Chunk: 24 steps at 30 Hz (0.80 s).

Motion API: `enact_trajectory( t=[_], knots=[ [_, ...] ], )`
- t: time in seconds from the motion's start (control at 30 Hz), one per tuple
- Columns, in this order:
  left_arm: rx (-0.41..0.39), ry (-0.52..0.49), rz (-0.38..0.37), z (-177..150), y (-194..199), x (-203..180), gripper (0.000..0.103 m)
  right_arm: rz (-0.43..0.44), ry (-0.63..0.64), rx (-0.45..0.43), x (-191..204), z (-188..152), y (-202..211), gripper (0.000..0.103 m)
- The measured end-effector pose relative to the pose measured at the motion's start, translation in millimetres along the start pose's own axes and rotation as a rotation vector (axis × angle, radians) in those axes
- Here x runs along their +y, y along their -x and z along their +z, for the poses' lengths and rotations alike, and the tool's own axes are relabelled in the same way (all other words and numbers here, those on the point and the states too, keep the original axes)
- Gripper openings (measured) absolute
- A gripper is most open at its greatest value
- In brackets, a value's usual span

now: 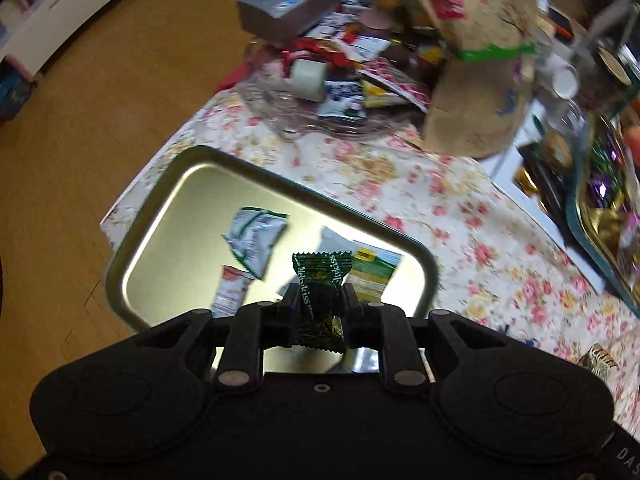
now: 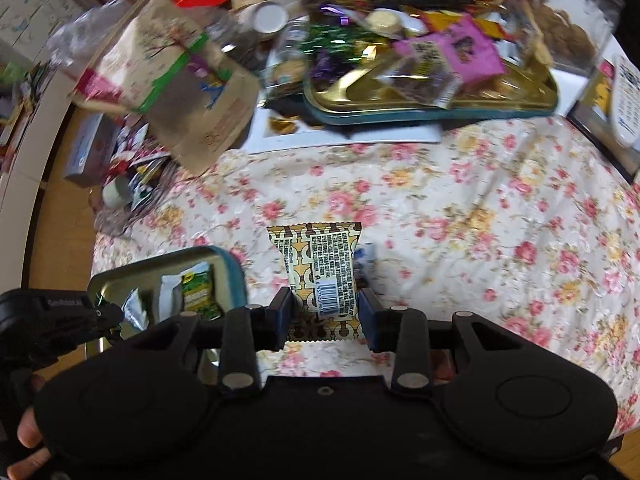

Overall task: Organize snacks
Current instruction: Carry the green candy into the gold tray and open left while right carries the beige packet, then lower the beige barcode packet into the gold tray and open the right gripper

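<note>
1. Left gripper (image 1: 320,304): closed on a green candy (image 1: 320,300), which stands pinched upright between my pads, above the tin (image 1: 132,264).
2. Right gripper (image 2: 325,316): clamped on a tan snack packet (image 2: 320,272), barcode side up, above the floral cloth (image 2: 460,240) and just beside the tin's corner.
3. Tin: sits at the table corner, partly over the cloth's edge. Inside lie a white-green sachet (image 1: 256,240), a red-white sachet (image 1: 230,292) and a yellow-green packet (image 1: 372,276).
4. Gold tray (image 2: 360,100): at the far side of the table, heaped with mixed wrapped sweets; a pink packet (image 2: 460,52) lies on top.
5. Paper bag (image 2: 176,80): left of the gold tray, tilted; blurred.
6. Glass dish (image 1: 320,120): beyond the tin, holding loose wrappers and a tape roll (image 1: 308,78).
7. Hand (image 2: 24,436): bare fingers show at the lower left edge of the right view.
</note>
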State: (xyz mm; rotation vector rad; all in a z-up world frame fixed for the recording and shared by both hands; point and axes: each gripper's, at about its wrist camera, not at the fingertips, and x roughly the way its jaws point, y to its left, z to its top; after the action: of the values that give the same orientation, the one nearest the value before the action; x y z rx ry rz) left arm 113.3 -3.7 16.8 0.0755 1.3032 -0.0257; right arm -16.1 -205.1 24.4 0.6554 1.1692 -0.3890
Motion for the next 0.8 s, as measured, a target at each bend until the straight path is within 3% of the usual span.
enact_trajectory(
  t=[0.17, 0.43, 0.8],
  knots=[
    [0.025, 0.073, 0.007, 14.5, -9.3, 35.2, 0.027, -0.005, 0.124, -0.01, 49.1, -11.1, -10.4, 0.038],
    [0.057, 0.159, 0.029, 27.3, -20.1, 71.7, 0.029, 0.066, 0.284, 0.047, 115.9, -35.9, -28.5, 0.038],
    [0.12, 0.215, 0.013, 29.4, -31.3, 89.7, 0.034, 0.121, 0.406, 0.072, 157.9, -61.3, -33.6, 0.041]
  ],
)
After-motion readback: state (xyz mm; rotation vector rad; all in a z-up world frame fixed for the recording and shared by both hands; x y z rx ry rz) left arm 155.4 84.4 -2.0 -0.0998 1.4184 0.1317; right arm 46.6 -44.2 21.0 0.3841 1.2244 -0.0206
